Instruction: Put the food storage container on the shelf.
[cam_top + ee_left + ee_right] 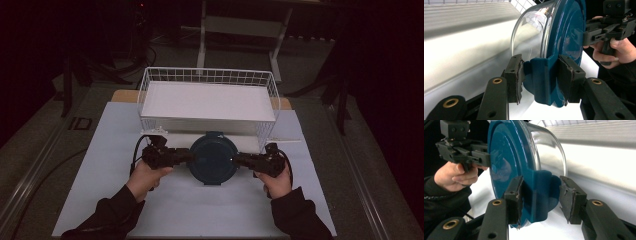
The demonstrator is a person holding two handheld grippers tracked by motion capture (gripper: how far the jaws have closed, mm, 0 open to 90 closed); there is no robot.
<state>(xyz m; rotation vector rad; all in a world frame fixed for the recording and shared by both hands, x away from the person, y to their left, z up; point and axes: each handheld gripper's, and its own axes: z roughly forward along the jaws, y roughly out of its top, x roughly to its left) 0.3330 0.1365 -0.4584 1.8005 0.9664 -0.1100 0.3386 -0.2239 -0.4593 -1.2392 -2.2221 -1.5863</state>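
A round clear container with a dark teal lid (213,157) hangs between my two grippers in front of the basket, lid toward the camera. My left gripper (189,156) grips its left side and my right gripper (237,159) its right side. In the left gripper view the left gripper (541,77) is shut on a teal latch tab (537,75), one pad on the tab and one on the lid face; the right gripper (584,35) holds the far rim. In the right gripper view the right gripper (540,197) closes on the opposite tab (544,192), and the left gripper (482,157) holds the far rim.
A white wire basket (207,75) with a white floor stands just behind the container. Both sit on a white mat (200,210) on the table. Dark floor, cables and a stand's legs (202,45) lie beyond the table.
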